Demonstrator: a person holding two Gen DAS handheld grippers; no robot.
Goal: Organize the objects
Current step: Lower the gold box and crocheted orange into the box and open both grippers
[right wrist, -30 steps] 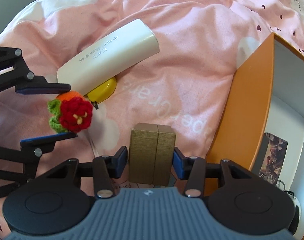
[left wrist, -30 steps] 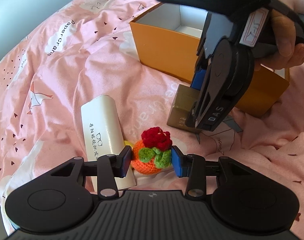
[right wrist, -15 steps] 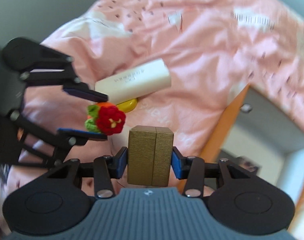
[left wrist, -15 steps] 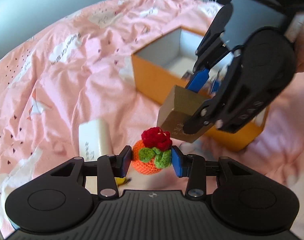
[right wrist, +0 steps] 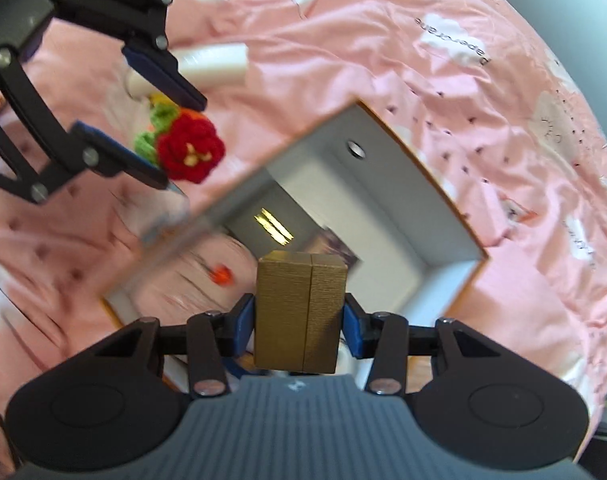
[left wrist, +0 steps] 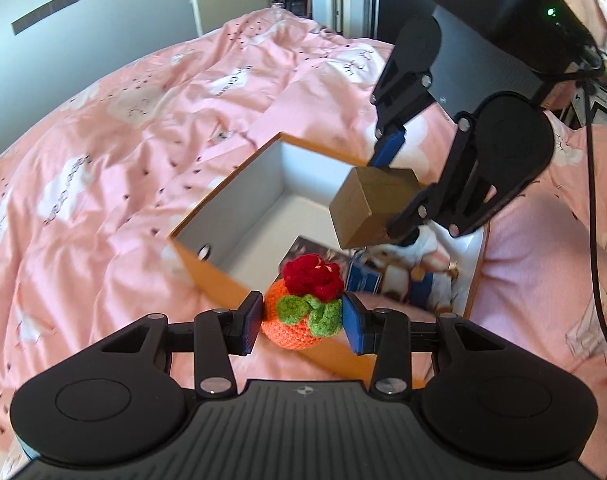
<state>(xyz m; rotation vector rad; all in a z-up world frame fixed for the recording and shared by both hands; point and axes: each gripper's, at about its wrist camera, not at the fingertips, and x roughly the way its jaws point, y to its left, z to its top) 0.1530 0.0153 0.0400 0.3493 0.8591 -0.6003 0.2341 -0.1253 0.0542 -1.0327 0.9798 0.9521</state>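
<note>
Left wrist view, left to right: pink quilt (left wrist: pixel 103 152) fills the left side, rumpled, with white cloud prints. Centre: the orange box (left wrist: pixel 207 268), open-topped, white inside, sits on the quilt. We see printed cards or photos lying on its floor; detail is too blurred to read.

Our left gripper (left wrist: pixel 301 322) is clamped on the crochet flower (left wrist: pixel 307 304): orange body, green leaves, red bloom on top. Both blue pads touch its sides. It hangs in the air at the box's near wall, off the quilt.

Right of that, our right gripper (left wrist: pixel 387 196) is closed on the gold box (left wrist: pixel 369 208), held tilted over the orange box's open interior. One blue pad shows on its top edge; the other is hidden behind the linkage.

Right wrist view, left to right: left gripper with the flower at upper left, above the quilt just outside the box rim. Behind it a white case (right wrist: pixel 211 62) lies on the quilt, with something yellow beside it, mostly hidden. Centre: the gold box sits upright between the pads, both pressing its sides, with the orange box's white interior directly below. Quilt again on the right.
</note>
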